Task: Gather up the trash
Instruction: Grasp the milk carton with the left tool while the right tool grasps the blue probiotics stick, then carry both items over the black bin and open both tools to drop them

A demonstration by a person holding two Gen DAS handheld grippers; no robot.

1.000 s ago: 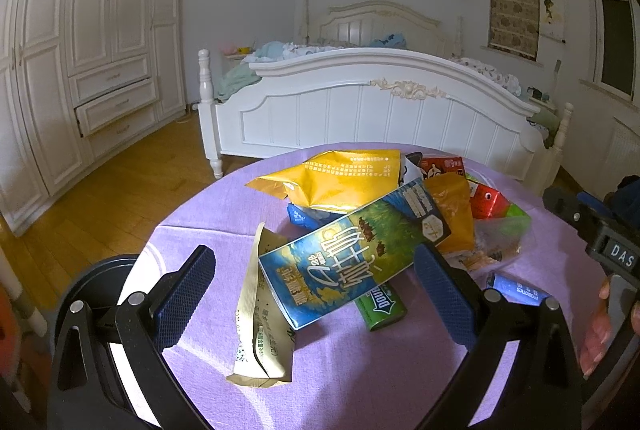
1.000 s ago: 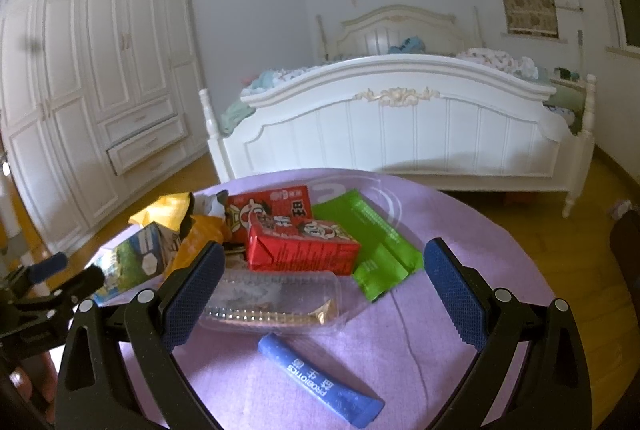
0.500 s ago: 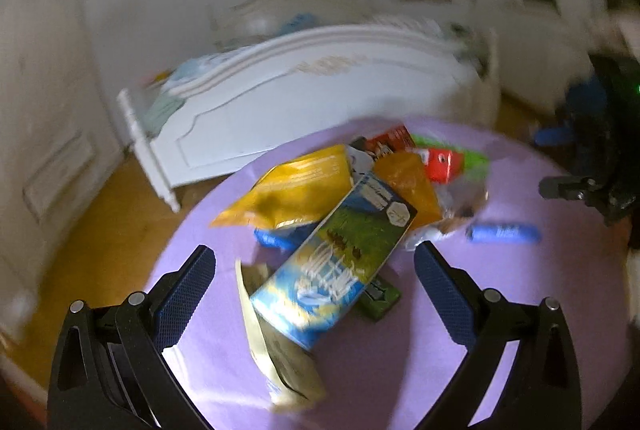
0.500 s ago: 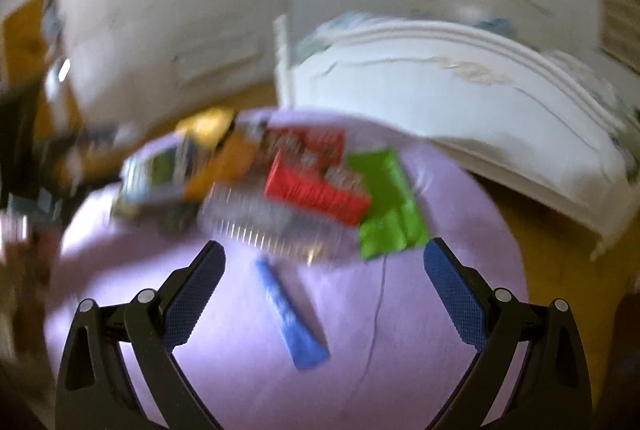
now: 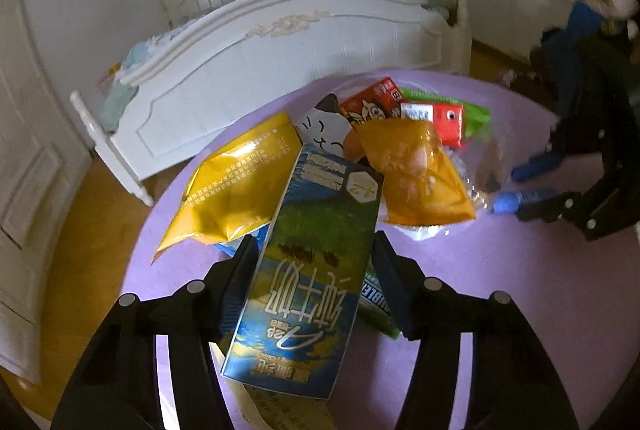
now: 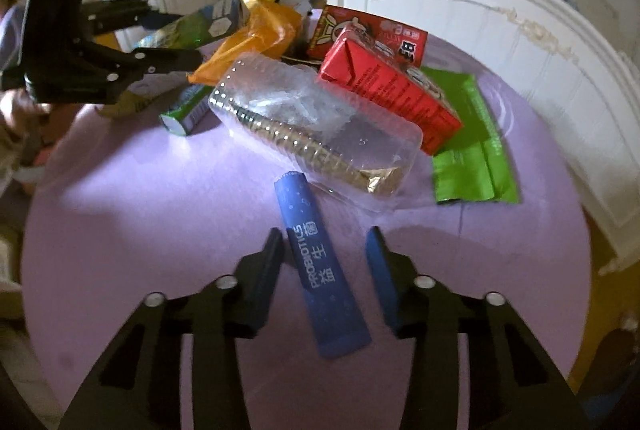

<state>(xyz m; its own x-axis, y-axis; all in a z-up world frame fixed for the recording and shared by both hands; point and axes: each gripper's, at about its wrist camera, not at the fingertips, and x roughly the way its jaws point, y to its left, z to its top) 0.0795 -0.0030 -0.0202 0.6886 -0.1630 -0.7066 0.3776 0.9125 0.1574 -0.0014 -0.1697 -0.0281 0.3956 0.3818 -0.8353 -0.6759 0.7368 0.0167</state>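
A blue-and-green milk carton (image 5: 320, 222) lies on top of the trash pile on the round purple table (image 6: 140, 230). My left gripper (image 5: 314, 254) straddles it; its jaws are closing and both pads touch the carton's sides. From the right wrist view this gripper (image 6: 180, 34) shows at upper left, around the carton (image 6: 200, 26). A blue probiotics sachet (image 6: 316, 258) lies flat near the table's front. My right gripper (image 6: 326, 242) is closing around the sachet; a gap still shows between it and the right finger.
The pile holds a yellow bag (image 5: 236, 186), an orange bag (image 5: 416, 174), a red drink carton (image 6: 384, 86), a clear plastic tray (image 6: 312, 118), a green wrapper (image 6: 468, 146) and a green gum pack (image 6: 188, 110). A white bed footboard (image 5: 280, 46) stands just behind the table.
Both grippers tilted down, rolled and moved in on the table. The left jaws narrowed from wide open onto the milk carton; the right jaws narrowed around the blue sachet.
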